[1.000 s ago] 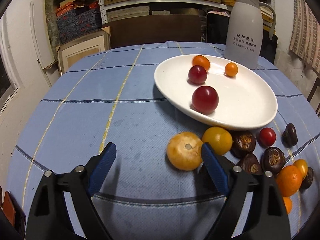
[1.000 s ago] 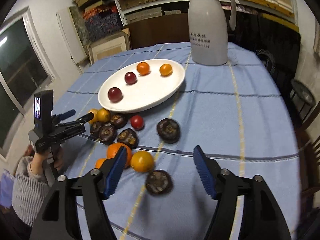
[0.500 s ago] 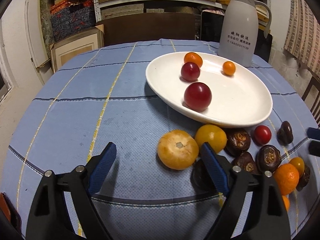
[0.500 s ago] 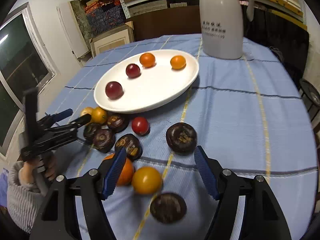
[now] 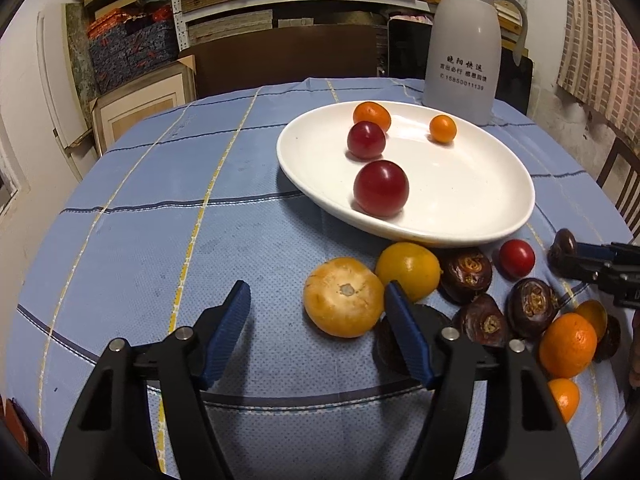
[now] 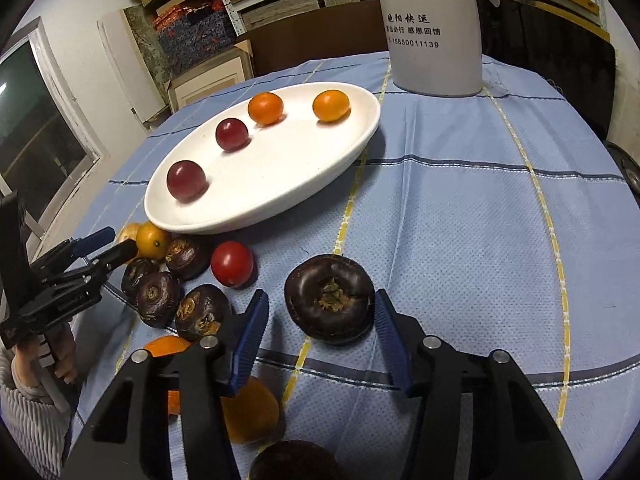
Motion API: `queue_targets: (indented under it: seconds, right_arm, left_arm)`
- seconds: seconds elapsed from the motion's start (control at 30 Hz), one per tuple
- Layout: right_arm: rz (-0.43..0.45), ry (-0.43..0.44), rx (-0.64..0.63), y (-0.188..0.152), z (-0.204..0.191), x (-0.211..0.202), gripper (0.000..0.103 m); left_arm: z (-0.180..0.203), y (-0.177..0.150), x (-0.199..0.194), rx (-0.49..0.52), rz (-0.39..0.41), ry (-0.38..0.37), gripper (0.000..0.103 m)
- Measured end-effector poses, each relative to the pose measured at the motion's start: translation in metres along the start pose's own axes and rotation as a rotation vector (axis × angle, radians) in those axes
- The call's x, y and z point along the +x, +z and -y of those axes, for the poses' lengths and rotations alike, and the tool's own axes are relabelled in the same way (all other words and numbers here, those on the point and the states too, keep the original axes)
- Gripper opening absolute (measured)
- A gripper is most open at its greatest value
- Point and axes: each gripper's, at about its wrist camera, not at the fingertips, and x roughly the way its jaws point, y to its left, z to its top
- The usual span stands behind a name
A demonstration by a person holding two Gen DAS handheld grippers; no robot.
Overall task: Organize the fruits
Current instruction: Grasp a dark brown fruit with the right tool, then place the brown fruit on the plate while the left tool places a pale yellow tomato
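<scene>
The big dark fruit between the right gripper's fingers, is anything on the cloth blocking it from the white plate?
Nothing visible does. The dark fruit sits alone between the right gripper's closing fingers, not yet gripped; bare cloth runs from it to the white plate. The red tomato lies off to its left.

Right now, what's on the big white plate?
On the white plate sit four small round fruits: two dark red ones and two orange ones, all apart. Nothing covers any part of the plate.
</scene>
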Motion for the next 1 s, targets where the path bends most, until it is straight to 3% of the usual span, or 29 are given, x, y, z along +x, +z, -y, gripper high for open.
queue_targets:
  seconds: [0.17, 0.37, 0.43, 0.47, 0.5, 0.8, 0.9, 1.0]
  right_arm:
    - [0.004, 0.001, 0.006, 0.000, 0.002, 0.001, 0.049]
    - [0.017, -0.016, 0.002, -0.001, 0.002, 0.002, 0.045]
    - [0.026, -0.029, -0.010, -0.002, -0.001, 0.001, 0.045]
    - [0.029, -0.035, -0.018, -0.003, -0.002, 0.001, 0.045]
    - [0.030, -0.037, -0.021, -0.004, -0.002, 0.001, 0.045]
    - [0.072, -0.018, -0.002, -0.004, 0.002, -0.008, 0.045]
    - [0.141, -0.022, 0.008, 0.003, 0.001, -0.028, 0.045]
    - [0.154, -0.010, -0.017, 0.024, -0.012, -0.046, 0.044]
  left_arm:
    - [-0.003, 0.002, 0.003, 0.004, -0.002, -0.004, 0.069]
    - [-0.018, 0.003, 0.012, -0.080, -0.029, -0.059, 0.067]
    - [-0.018, 0.003, 0.012, -0.092, -0.033, -0.104, 0.052]
    - [-0.019, 0.003, 0.012, -0.097, -0.033, -0.149, 0.040]
    - [-0.017, 0.002, 0.011, -0.094, -0.032, -0.155, 0.040]
    - [-0.016, 0.002, -0.002, -0.096, 0.019, -0.107, 0.039]
    - [-0.020, 0.017, -0.019, -0.117, 0.067, -0.088, 0.039]
    - [-0.015, 0.047, -0.028, -0.100, 0.087, -0.089, 0.039]
